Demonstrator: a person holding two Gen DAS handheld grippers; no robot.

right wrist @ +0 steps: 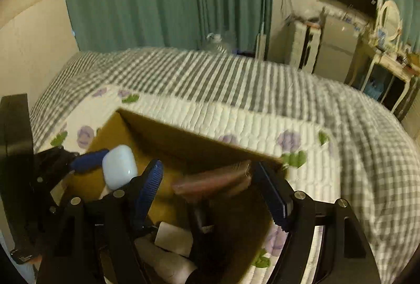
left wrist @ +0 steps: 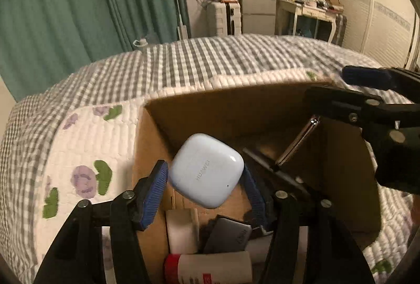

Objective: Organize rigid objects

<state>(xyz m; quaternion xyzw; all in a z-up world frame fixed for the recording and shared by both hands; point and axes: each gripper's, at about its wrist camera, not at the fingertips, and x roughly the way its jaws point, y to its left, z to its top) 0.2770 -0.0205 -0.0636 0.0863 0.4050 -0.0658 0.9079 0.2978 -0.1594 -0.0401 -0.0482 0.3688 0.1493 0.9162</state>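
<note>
An open cardboard box [left wrist: 236, 111] sits on the quilted bed. My left gripper [left wrist: 204, 192] is low inside it, its blue pads on either side of a pale blue earbud case [left wrist: 207, 170], which is tilted with a sliver of gap at the left pad [left wrist: 155, 192]. In the right wrist view the case [right wrist: 119, 168] shows beside that gripper's blue pad. My right gripper [right wrist: 210, 179] hangs over the box's right half, jaws wide. A blurred brown flat object [right wrist: 212, 179] lies between them, short of the left pad [right wrist: 152, 187]. From the left it appears as a thin slab [left wrist: 296, 142] leaning below the right fingers [left wrist: 341, 100].
The box bottom holds a white roll [left wrist: 181, 231], a grey device [left wrist: 228, 234], a red-ended cardboard tube [left wrist: 210, 268] and a dark flat item [left wrist: 275, 171]. The quilt [left wrist: 86, 142] surrounds the box. Green curtains, a small fridge and a dressing table stand beyond the bed.
</note>
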